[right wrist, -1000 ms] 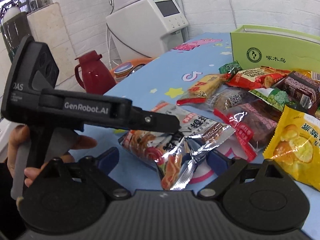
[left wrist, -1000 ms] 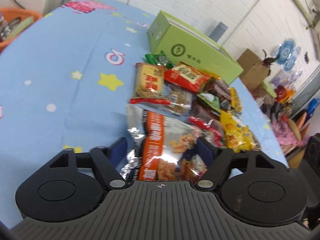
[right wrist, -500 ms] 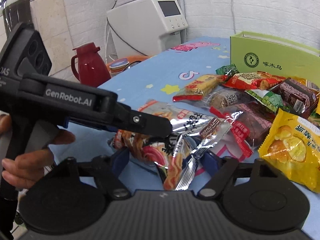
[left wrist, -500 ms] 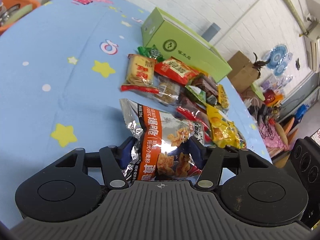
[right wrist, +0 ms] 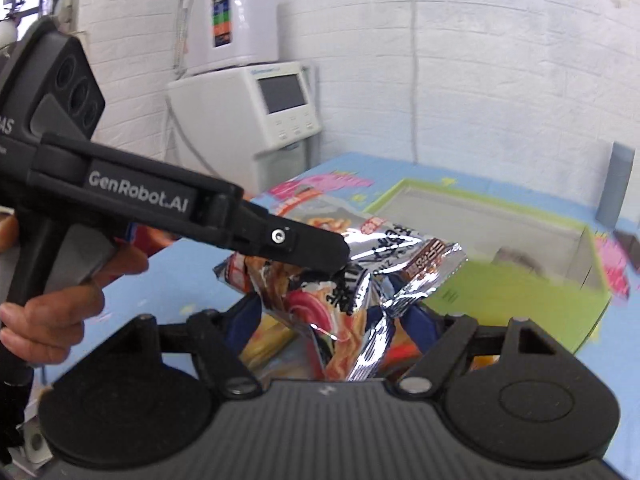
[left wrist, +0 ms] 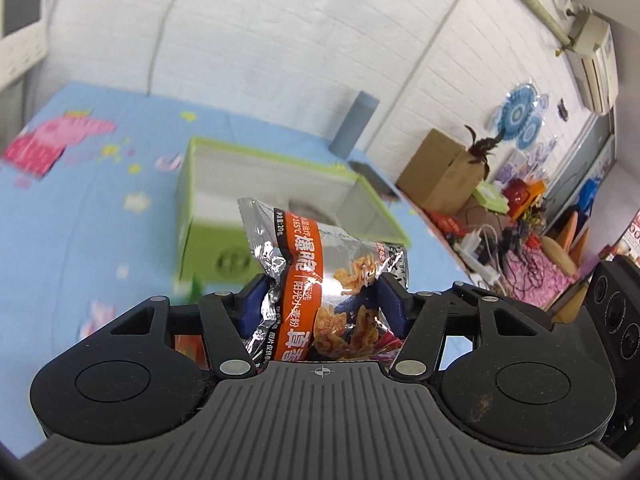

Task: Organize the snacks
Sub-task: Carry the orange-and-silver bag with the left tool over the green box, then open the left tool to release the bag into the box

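A crinkled silver-and-orange snack bag (left wrist: 320, 264) hangs in the air in front of the open green box (left wrist: 224, 252). My left gripper (left wrist: 324, 296) is shut on it, its blue pads pressing both sides. In the right wrist view the same bag (right wrist: 360, 280) sits squeezed between the pads of my right gripper (right wrist: 332, 316), which is shut on its lower part. One of the left gripper's fingers (right wrist: 304, 244) lies across the bag's upper left. The green box (right wrist: 520, 300) stands just behind, with its white inside showing and something grey and blurred in it.
A blue cartoon tablecloth (left wrist: 80, 220) covers the table. A grey-blue cylinder (left wrist: 354, 124) and a dark flat object stand behind the box. A cardboard box (left wrist: 440, 176) and clutter lie at the far right. White machines (right wrist: 260, 116) stand at the wall. Other snack packets (right wrist: 268, 336) show below the bag.
Both grippers closed in on the bag and lifted it off the table toward the green box. The snack pile has dropped almost out of view and the box's inside now shows.
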A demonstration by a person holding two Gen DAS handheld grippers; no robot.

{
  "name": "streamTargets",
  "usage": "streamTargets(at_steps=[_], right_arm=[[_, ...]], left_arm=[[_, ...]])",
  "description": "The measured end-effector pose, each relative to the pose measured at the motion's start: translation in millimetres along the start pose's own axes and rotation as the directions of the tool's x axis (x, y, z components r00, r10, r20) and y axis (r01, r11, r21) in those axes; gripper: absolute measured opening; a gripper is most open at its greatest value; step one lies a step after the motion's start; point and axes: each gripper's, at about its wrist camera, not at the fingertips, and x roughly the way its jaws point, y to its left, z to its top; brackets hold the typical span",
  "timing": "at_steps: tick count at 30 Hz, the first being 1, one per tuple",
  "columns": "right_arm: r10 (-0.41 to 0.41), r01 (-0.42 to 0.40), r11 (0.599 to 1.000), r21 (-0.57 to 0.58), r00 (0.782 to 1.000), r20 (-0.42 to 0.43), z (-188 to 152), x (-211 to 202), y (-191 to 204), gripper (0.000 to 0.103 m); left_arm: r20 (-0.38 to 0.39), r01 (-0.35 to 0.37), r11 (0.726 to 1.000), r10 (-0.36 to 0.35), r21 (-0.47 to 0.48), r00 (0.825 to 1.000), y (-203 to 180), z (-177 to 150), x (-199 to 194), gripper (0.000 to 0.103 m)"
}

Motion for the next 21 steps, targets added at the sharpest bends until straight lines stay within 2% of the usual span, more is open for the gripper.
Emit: streamTargets(at_steps=[4, 7, 12, 14, 15, 17, 21], right_arm=[[-0.022, 0.022, 1.000, 0.010, 0.999, -0.029, 49.3, 45.5, -54.8, 0.081], [-0.035, 0.036, 0.999, 0.008, 0.997, -0.068, 66.5, 84.8, -85.3, 0.081], [-0.033, 0.035, 0.999, 0.010, 0.989, -0.141, 58.3, 137.3, -116.3, 0.081], [-0.040, 0.040, 0.999, 0.000, 0.987, -0.155, 50.9, 150.5, -121.4, 0.081], [-0.043, 0.043, 0.999, -0.008, 0.987, -0.154, 49.8, 153.3, -123.3, 0.085], [-0.070, 0.068, 0.998, -0.013, 0.989, -0.133, 51.3, 146.7, -126.9, 0.091], [-0.078, 0.079, 0.997, 0.011, 0.996, -0.031, 52.7, 87.0, -128.9, 0.093]], left_arm=[[0.008, -0.034, 0.998, 0.034, 0.046, 0.999, 2.4, 58.3, 52.8, 0.047], [-0.008, -0.060, 0.997, 0.061, 0.058, 0.998, 16.2, 79.8, 93.9, 0.048], [-0.065, -0.079, 0.996, 0.080, 0.030, 0.995, 48.3, 80.7, 146.2, 0.049], [-0.069, -0.110, 0.994, 0.111, 0.021, 0.991, 57.3, 77.4, 159.2, 0.055], [-0.071, -0.126, 0.992, 0.127, 0.015, 0.989, 60.4, 77.6, 162.0, 0.058], [-0.056, -0.178, 0.984, 0.177, -0.014, 0.983, 64.7, 78.7, 156.7, 0.072], [0.022, -0.194, 0.981, 0.194, -0.015, 0.981, 55.5, 71.0, 115.9, 0.074]])
